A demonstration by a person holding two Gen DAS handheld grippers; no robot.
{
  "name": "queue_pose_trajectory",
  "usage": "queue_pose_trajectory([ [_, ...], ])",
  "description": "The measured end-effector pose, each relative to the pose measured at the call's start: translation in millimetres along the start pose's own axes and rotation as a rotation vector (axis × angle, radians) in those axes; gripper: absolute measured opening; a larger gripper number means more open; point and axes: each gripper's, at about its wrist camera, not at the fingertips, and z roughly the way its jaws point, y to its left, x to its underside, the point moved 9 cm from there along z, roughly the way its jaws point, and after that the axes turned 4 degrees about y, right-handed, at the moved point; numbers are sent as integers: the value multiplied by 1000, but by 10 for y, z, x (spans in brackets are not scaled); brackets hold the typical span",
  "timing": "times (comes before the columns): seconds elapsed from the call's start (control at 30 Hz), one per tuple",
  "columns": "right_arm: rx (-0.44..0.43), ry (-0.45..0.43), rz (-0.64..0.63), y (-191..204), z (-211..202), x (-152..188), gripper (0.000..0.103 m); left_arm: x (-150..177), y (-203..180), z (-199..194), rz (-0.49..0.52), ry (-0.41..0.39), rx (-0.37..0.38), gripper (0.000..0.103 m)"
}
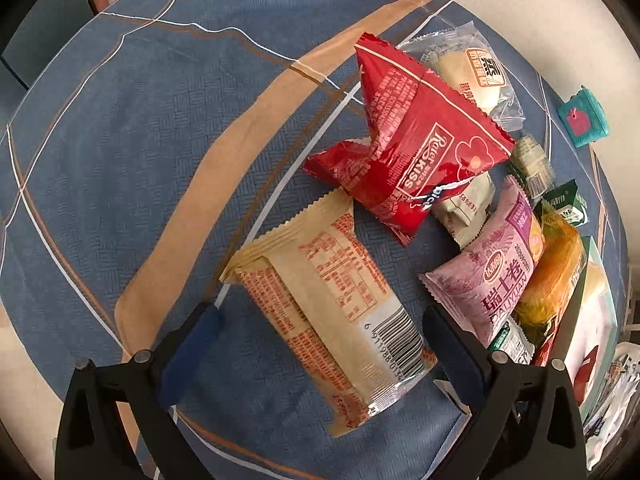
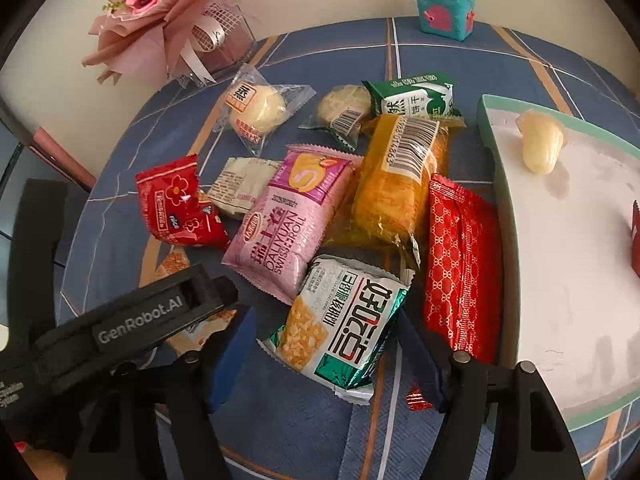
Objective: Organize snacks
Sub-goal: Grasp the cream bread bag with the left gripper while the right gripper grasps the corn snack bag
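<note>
The pink Swiss-roll packet lies mid-heap on the blue patterned tablecloth and serves as the landmark. Just below it, touching its lower edge, is the green-and-white cracker packet; the right gripper straddles this packet, jaws part open, blue pads at its two sides, though whether they already press it is hard to tell. Right of the pink packet an orange cake packet leans on it, then a red patterned packet against the wall of the teal-rimmed tray. To its left sit a red Kiss packet and the left gripper, jaws wide apart around a beige packet without touching it. Beyond the pink packet stand a bouquet and a teal box.
</note>
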Motion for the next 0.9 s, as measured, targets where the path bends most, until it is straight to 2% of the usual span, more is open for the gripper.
queue_pose_trajectory([
  [0.1,29,11,-2,-51,16,49,58,30,-18,-15,4,-5,-9,94],
  [0.17,16,15,9,-64,35,54,57,27,-17,-43,2,-13,-12,88],
  [0.23,17,16,4,-65,40,55,56,22,-42,-94,-1,-24,-19,73],
  [0.33,16,19,1,-74,53,57,55,7,-67,-149,-5,-32,-18,63],
  [0.47,17,24,1,-91,45,94,54,30,-69,-191,-10,-36,-9,58],
  [0.53,23,26,-3,-75,37,109,54,38,-49,-253,-16,-39,1,51],
  [0.9,-3,37,0,-39,-88,216,53,41,-45,-409,-28,-53,31,37],
])
